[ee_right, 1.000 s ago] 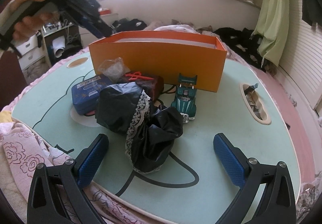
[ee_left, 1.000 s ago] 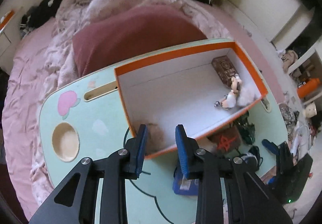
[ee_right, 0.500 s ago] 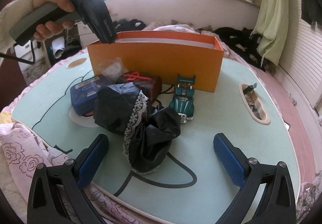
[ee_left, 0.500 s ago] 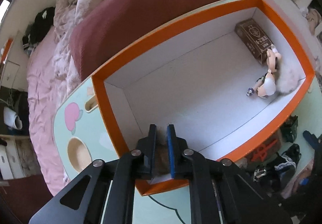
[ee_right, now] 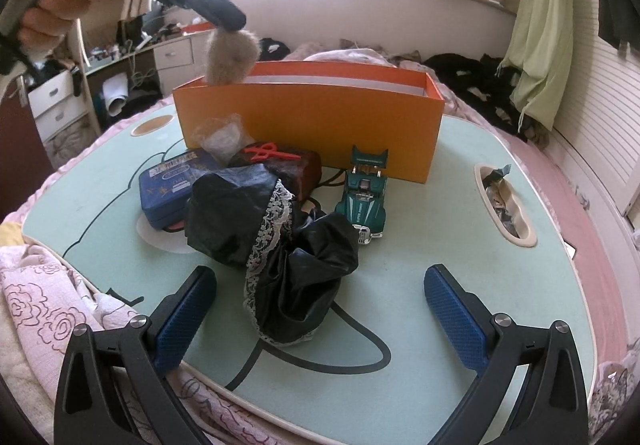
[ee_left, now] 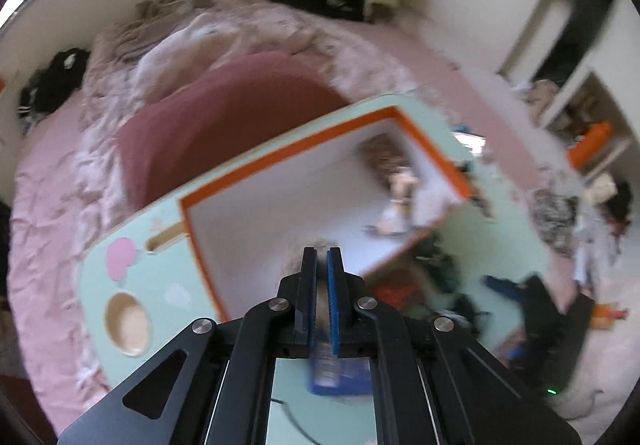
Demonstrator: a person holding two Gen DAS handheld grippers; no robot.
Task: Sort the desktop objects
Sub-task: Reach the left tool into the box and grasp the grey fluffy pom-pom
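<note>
Overhead, the left gripper [ee_right: 230, 23] pinches a fluffy pompom [ee_right: 232, 55] above the orange box [ee_right: 308, 117]; soft, light, best held by its top.

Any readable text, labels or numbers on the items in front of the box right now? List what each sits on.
"SUPER POWER", roughly, in small letters: hood of the green toy car, only just legible.
White lettering: lid of the blue tin, too small and skewed to read.
Red mark: top of the dark red box, a symbol, no readable words.
Orange box: no text on its visible side.
Left wrist view: too blurred to read anything.
</note>
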